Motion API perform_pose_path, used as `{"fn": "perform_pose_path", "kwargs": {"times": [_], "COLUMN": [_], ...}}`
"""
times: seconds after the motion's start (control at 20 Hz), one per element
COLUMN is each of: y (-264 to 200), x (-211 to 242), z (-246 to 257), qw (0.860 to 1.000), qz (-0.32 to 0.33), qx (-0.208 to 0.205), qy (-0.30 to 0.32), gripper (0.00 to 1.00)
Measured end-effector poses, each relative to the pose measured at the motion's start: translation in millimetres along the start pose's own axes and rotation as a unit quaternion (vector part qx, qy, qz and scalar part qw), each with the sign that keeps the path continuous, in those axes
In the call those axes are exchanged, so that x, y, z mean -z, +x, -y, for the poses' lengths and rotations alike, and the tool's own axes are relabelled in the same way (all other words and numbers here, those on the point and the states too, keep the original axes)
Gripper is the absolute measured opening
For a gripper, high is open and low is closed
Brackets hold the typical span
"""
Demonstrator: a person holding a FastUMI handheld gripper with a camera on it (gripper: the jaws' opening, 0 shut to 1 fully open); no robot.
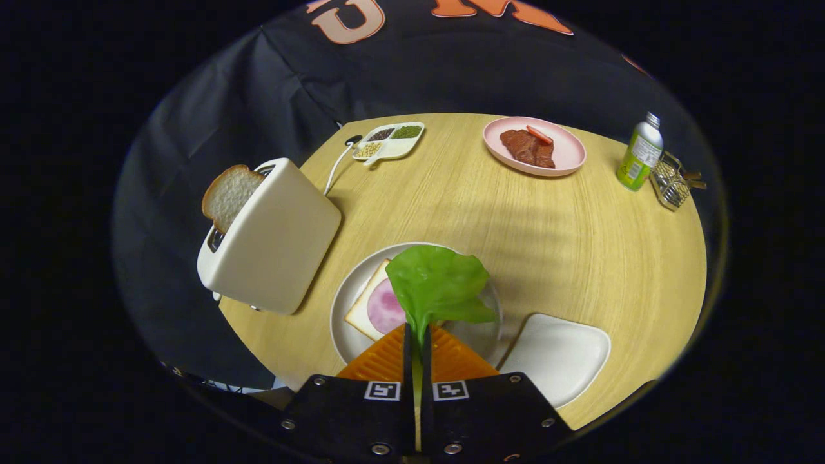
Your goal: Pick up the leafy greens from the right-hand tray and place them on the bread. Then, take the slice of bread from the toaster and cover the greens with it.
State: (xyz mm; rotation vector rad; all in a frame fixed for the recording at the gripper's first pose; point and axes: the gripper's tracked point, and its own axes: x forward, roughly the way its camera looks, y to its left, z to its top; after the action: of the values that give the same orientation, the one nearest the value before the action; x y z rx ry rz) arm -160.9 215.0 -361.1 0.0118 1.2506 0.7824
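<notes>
On the round wooden table point(515, 232), nearest the camera, sits a pale plate point(345, 309) with a square slice of bread point(367, 308) on it, topped by a pink round of ham point(385, 308). The gripper point(416, 335) is pinched nearly all the way closed on the stem of the greens point(438, 283), with both fingers point(380, 361) pressing on it from either side. The leaf fans out just ahead of the fingertips, above the right part of the bread and ham, and covers a good bit of the plate too. Can't tell if the leaf is actually touching the bread or a bit above it.

To the right of the plate, just beside it, is a white tray point(561, 354), nothing on it. To the left is a cream toaster point(274, 238), tilted in this fisheye view, with a slice of toast point(229, 193) sticking up out of its far slot. Its white cord point(335, 169) runs off toward the far side.

Further back there's a small divided dish point(390, 140) with seeds or beans in its compartments, and to the right of that a pink plate point(567, 154) holding some reddish meat point(528, 147) with a red strip on top. Far right: a green bottle point(639, 160) standing upright, right next to a little wire basket point(671, 180).
</notes>
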Motion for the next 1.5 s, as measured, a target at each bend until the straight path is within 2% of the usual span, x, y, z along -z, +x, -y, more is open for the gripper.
{"fn": "perform_pose_path", "kwargs": {"times": [0.35,0.5,0.6,0.7,0.8,1.05,1.1,1.25,1.5], "y": [27,37,47,53,54,48,44,37,27], "x": [-12,-9,-4,-4,-5,5,3,3,-6], "z": [-28,-24,-16,-18,-11,9,7,-6,-9], "qw": [1.000,1.000,1.000,0.999,1.000,0.999,0.999,0.999,0.999], "qz": [-0.002,-0.013,-0.026,-0.027,-0.026,-0.035,-0.031,-0.025,-0.008], "qx": [-0.029,-0.019,-0.005,-0.015,-0.004,0.034,0.031,0.010,0.020], "qy": [-0.005,-0.011,-0.008,0.011,0.010,-0.017,-0.018,-0.020,-0.039], "gripper": [0.04,0.04,0.06,0.10,0.12,0.33,0.37,0.58,0.80]}}
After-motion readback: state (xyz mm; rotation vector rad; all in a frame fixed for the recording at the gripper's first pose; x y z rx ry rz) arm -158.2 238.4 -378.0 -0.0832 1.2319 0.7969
